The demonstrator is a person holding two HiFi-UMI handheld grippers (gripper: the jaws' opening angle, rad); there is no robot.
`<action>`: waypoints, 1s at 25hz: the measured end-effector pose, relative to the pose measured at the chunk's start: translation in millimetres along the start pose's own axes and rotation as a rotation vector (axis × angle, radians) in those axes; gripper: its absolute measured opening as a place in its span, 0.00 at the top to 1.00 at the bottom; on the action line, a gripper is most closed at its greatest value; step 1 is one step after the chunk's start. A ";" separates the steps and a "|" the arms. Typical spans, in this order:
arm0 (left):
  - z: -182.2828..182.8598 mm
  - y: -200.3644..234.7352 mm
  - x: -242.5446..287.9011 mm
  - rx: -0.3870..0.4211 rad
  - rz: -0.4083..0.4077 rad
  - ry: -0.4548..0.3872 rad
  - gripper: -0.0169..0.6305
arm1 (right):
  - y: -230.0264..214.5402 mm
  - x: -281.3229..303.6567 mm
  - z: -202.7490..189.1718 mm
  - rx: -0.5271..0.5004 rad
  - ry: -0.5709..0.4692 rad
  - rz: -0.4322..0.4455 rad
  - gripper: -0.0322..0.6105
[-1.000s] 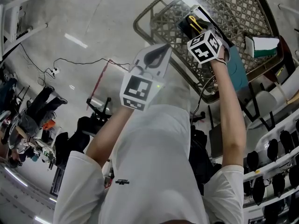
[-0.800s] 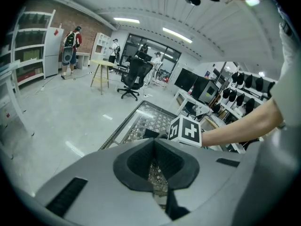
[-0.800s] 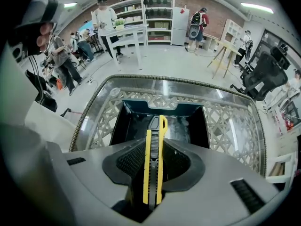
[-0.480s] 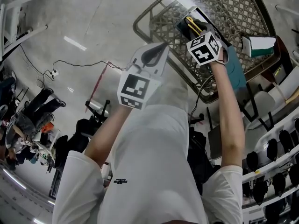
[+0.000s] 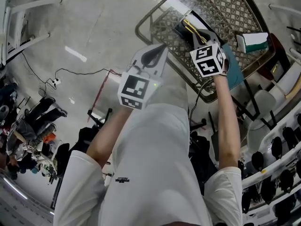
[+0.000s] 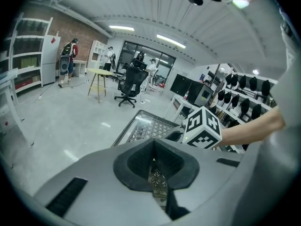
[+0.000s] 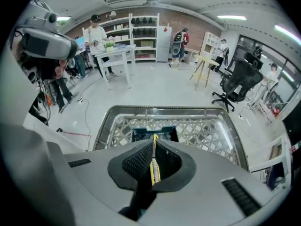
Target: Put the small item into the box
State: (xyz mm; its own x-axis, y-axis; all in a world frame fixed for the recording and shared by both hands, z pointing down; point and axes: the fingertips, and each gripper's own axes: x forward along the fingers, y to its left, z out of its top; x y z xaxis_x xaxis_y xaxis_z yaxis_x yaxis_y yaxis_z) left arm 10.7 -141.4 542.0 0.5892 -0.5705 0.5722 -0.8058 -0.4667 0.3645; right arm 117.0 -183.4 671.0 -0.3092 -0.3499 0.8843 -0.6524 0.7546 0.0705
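Thin yellow strip [image 7: 153, 171] is clamped edge-on between the right gripper [image 7: 154, 144] fingers, sticking out past the tips. In the right gripper view its tip lines up with the opening of the dark open-topped box [image 7: 141, 132]; can't tell if it touches the box.

The box sits on a lattice mesh table top [image 7: 202, 128] with a rounded metal rim. Also on the mesh are a teal sheet [image 5: 233, 72], just beside the right gripper's marker cube [image 5: 207, 60], and a white-and-green block [image 5: 253, 41] near the far rim.

Left gripper [image 6: 154, 145] is held off the table's edge. Its fingers meet at the tips with nothing between them, and only mesh shows through the slit below.

Room: glossy grey concrete floor [image 7: 155, 91], brick back wall, strip lights, white shelving [image 7: 143, 36].

Counts: 1 strip, 1 box, 2 grippers, 1 black office chair [image 7: 240, 81], 1 wooden stool [image 7: 204, 68], 1 white table [image 7: 115, 58], and a few people standing in the background.
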 end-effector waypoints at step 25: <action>81.1 -47.7 -86.0 0.106 -0.072 -0.122 0.97 | 12.3 -253.4 83.3 0.366 -0.468 -0.270 0.93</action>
State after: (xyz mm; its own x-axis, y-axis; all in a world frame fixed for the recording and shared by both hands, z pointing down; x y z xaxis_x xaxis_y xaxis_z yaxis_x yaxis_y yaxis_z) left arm 3.2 -124.9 415.8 0.6534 -0.6073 0.4519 -0.7540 -0.5747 0.3181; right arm 129.7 -131.7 409.3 -0.3161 -0.7678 0.5573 -0.9172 0.3974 0.0272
